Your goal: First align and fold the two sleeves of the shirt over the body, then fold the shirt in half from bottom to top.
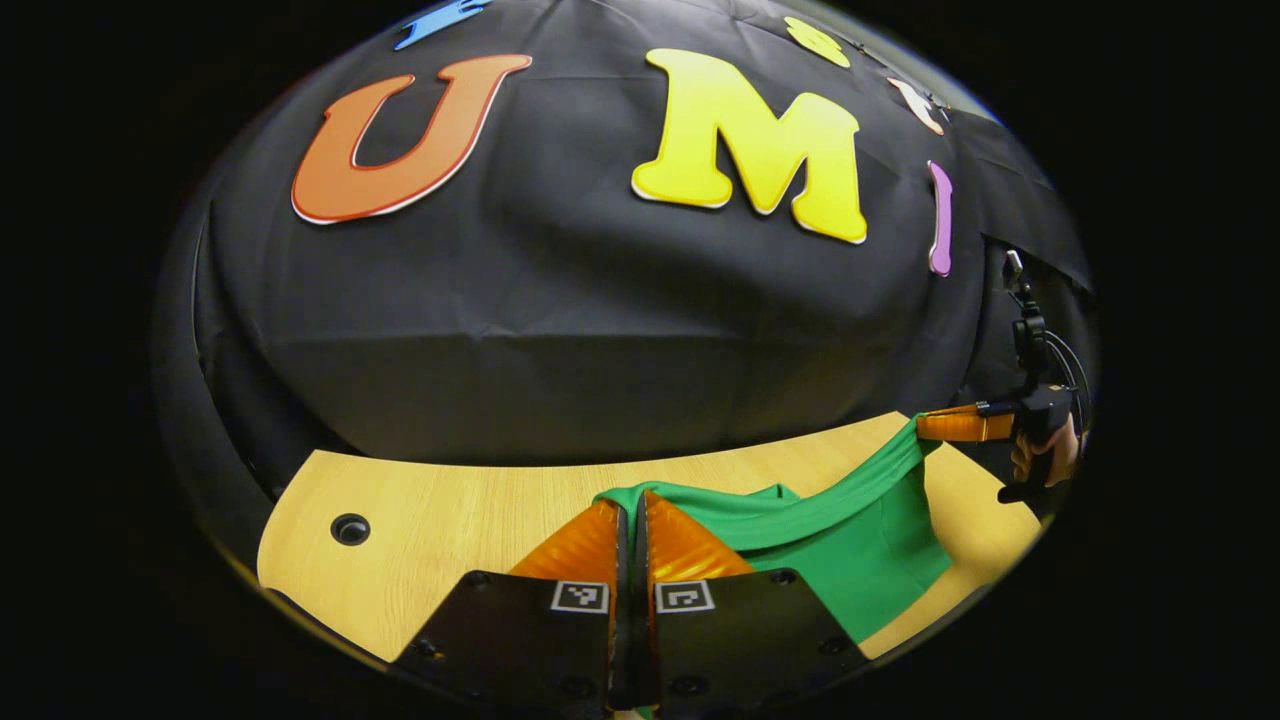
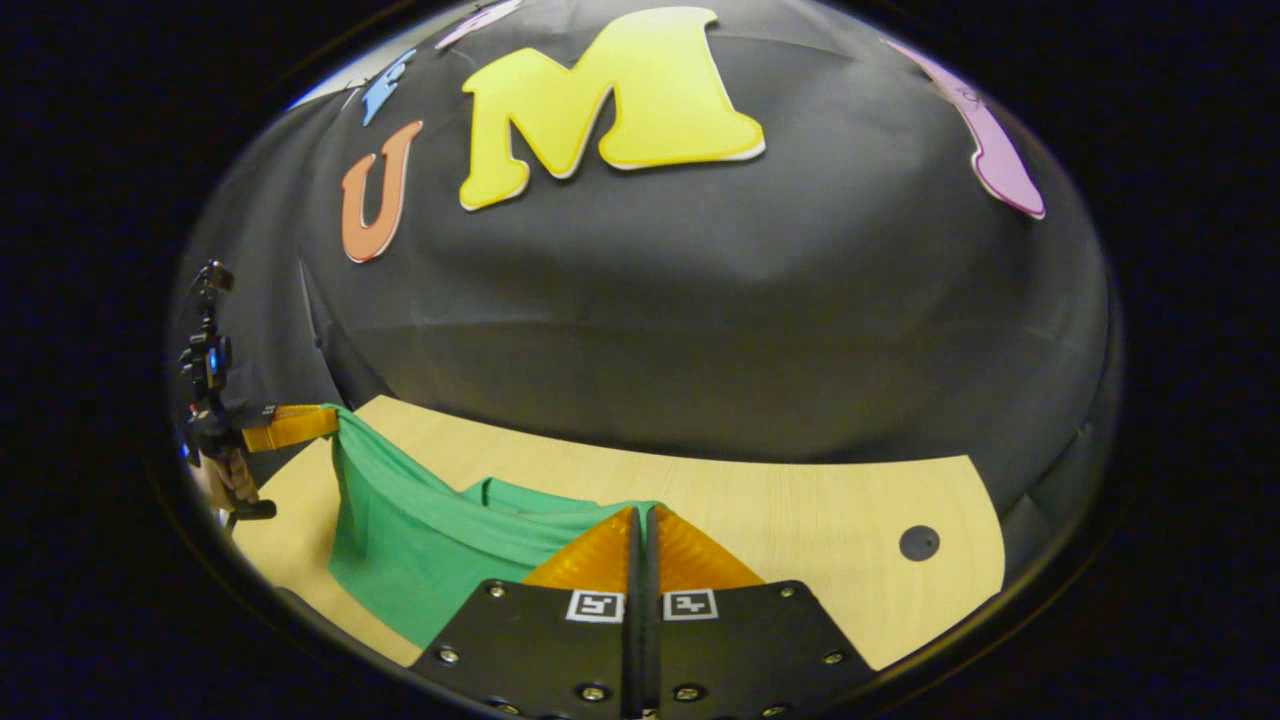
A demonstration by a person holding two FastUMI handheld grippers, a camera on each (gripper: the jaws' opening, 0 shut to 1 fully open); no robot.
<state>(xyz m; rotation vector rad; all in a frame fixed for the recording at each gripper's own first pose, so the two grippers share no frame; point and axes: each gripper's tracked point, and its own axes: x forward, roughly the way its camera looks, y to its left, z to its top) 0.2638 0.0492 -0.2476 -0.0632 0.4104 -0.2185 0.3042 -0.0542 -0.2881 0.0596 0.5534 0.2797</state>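
I have both grippers, left (image 1: 630, 510) and right (image 2: 640, 520), pinched closed on the green shirt's (image 1: 860, 545) edge, lifted above the table (image 1: 450, 520). I'd keep the edge taut and level, laying it down evenly.

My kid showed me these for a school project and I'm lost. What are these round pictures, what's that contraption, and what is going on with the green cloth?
No robot here: a person holds a two-finger gripper in each hand, and each carries a fisheye camera looking along its own fingers. The left gripper shows at the bottom of the left gripper view, with the right gripper and the hand holding it farther off. The other view is the right gripper's. A green shirt hangs stretched between them above a wooden table; each gripper is shut on a part of it.
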